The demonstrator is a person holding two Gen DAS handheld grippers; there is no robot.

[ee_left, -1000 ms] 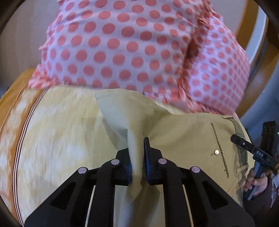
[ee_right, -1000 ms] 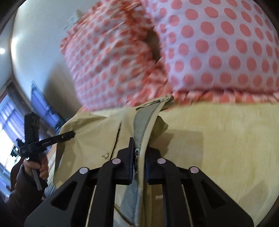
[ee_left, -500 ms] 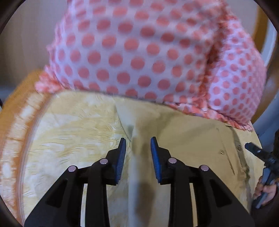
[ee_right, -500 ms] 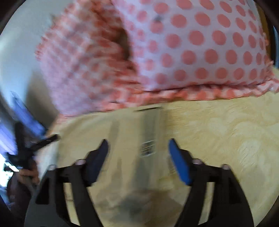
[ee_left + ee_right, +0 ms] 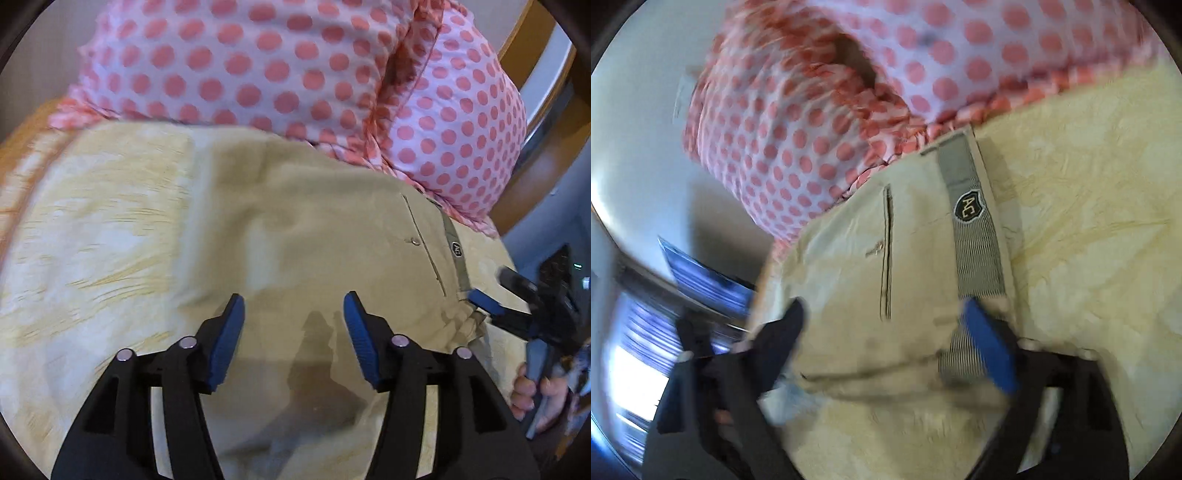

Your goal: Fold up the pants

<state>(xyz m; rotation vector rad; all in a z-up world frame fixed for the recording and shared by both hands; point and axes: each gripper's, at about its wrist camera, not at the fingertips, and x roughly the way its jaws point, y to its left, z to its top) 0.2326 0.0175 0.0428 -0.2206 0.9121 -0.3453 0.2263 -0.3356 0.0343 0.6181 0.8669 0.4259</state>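
Pants flat under left gripper — jaws apart.

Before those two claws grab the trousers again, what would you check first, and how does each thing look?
1. Left gripper open, holding nothing: ok.
2. Right gripper open, holding nothing: ok.
3. Pants lying flat on the bedspread: ok.
4. Waistband in view and reachable: ok.
5. Far edge of the pants clear of the polka-dot pillow: not ok, they meet.
6. Layers lined up evenly underneath: cannot tell, hidden and blurred.
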